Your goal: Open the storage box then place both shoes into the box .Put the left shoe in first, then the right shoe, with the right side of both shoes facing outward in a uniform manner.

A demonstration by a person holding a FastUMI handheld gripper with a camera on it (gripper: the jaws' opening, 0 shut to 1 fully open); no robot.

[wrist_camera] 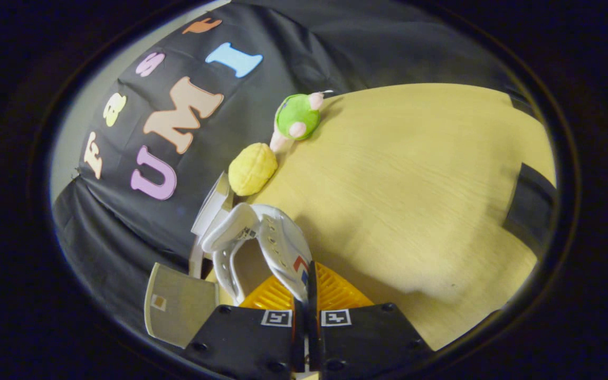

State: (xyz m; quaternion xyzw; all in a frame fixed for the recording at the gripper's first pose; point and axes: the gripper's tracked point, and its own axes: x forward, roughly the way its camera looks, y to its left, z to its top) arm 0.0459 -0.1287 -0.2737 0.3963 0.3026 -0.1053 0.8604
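Note:
My gripper (308,295) is shut on a white shoe (277,243), with both fingers pinching the shoe's side wall near a small red and blue mark. The shoe's opening and laced upper stretch away beyond the fingertips. Just past the shoe stands the pale storage box (211,208), seen edge on against the booth's black cloth. A beige flap (177,306) of the box, with a small square mark, hangs beside my fingers. Whether the shoe touches the box I cannot tell. The whole view is tilted.
The light wooden table (415,184) spreads out beyond the fingers. A yellow knobbly plush ball (253,169) and a green plush toy (297,117) lie at the table's far edge by the cloth. A dark strap-like thing (531,206) sits at the table's other edge.

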